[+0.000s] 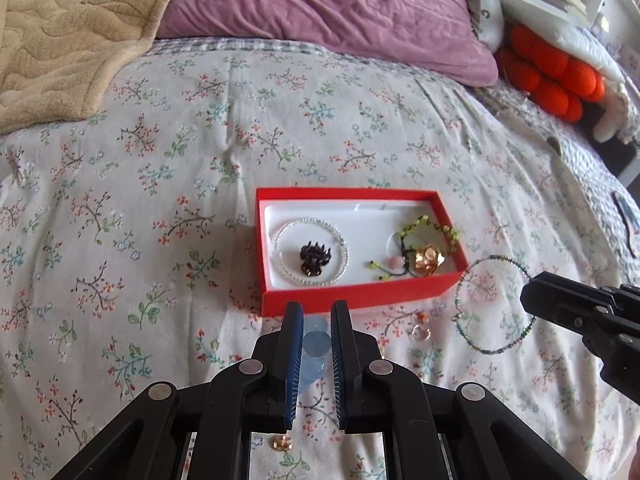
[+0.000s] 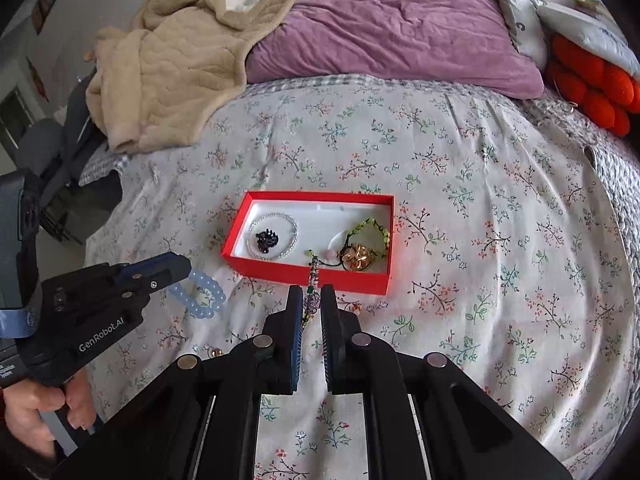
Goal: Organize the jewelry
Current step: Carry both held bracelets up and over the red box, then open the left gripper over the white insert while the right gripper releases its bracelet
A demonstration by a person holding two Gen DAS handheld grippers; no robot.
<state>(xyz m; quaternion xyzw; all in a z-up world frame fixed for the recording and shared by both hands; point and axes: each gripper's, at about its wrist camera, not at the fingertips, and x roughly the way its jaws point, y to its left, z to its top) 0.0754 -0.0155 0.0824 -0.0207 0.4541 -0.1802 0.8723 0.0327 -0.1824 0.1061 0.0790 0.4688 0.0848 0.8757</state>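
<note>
Two grippers, one bracelet each: left gripper [image 1: 314,312] clamps pale blue bracelet [image 2: 202,294]; right gripper [image 2: 311,294] clamps thin beaded bracelet [image 1: 494,304], loop hanging. One red box [image 1: 360,294] ahead, long axis crosswise.

A floral bedspread [image 2: 460,184] is covering the bed, daylight is falling across it; far off, a purple pillow [image 1: 340,12] is lying right of a beige blanket [image 1: 60,28]

Two wrist views, angled down over bed [image 1: 280,120] — near, sharing red box [image 1: 352,298]

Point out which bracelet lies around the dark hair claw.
The clear beaded bracelet in the red box's left half; the green one lies right.
</note>
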